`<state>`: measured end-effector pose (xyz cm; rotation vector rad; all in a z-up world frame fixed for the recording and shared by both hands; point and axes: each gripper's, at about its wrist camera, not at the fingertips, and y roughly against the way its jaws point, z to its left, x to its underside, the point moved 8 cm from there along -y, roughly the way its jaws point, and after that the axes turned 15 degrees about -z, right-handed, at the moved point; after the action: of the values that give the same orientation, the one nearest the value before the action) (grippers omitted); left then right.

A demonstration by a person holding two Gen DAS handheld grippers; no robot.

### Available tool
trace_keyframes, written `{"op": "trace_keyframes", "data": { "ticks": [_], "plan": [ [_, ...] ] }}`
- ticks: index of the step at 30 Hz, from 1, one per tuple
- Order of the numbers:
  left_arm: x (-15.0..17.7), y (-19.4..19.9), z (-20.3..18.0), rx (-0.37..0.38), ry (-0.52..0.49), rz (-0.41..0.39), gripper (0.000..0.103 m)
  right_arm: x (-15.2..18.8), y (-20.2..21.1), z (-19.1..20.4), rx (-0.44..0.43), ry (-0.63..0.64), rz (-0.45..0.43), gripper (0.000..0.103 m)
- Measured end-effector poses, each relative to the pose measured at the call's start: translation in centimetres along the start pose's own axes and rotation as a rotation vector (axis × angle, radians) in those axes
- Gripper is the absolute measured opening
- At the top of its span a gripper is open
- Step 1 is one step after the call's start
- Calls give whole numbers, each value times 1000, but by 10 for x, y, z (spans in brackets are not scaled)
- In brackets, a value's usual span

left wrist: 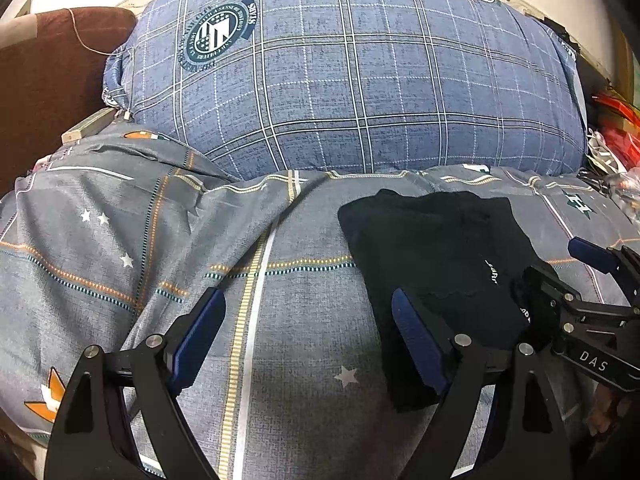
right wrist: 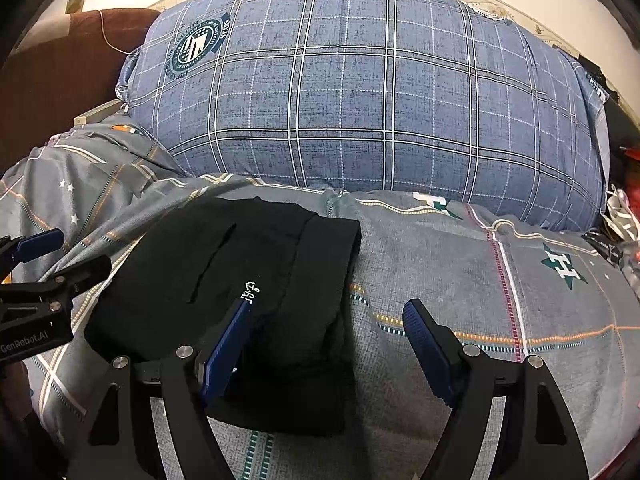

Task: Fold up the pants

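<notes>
The black pants (left wrist: 436, 264) lie folded into a compact rectangle on the grey patterned bedspread (left wrist: 304, 312). In the right wrist view the pants (right wrist: 240, 280) show a pocket slit and small white lettering. My left gripper (left wrist: 308, 320) is open and empty, hovering over the bedspread just left of the pants; its right finger overlaps their left edge. My right gripper (right wrist: 328, 332) is open and empty above the pants' right edge, its left finger over the fabric. Each gripper shows in the other's view: the right one (left wrist: 576, 272) and the left one (right wrist: 60, 256).
A large blue plaid pillow (left wrist: 352, 80) lies across the bed behind the pants. A brown cushion (left wrist: 44, 80) sits at the far left. Red and white clutter (left wrist: 616, 136) lies at the bed's right edge.
</notes>
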<state>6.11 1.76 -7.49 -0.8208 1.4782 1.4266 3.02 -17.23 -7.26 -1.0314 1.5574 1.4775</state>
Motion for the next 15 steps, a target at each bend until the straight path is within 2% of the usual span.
{"op": "trace_keyframes", "data": {
  "ticks": [15],
  "plan": [
    [-3,0,6,-35,-11,-9,86,-3,2,0,7,22,-16,79]
  ]
}}
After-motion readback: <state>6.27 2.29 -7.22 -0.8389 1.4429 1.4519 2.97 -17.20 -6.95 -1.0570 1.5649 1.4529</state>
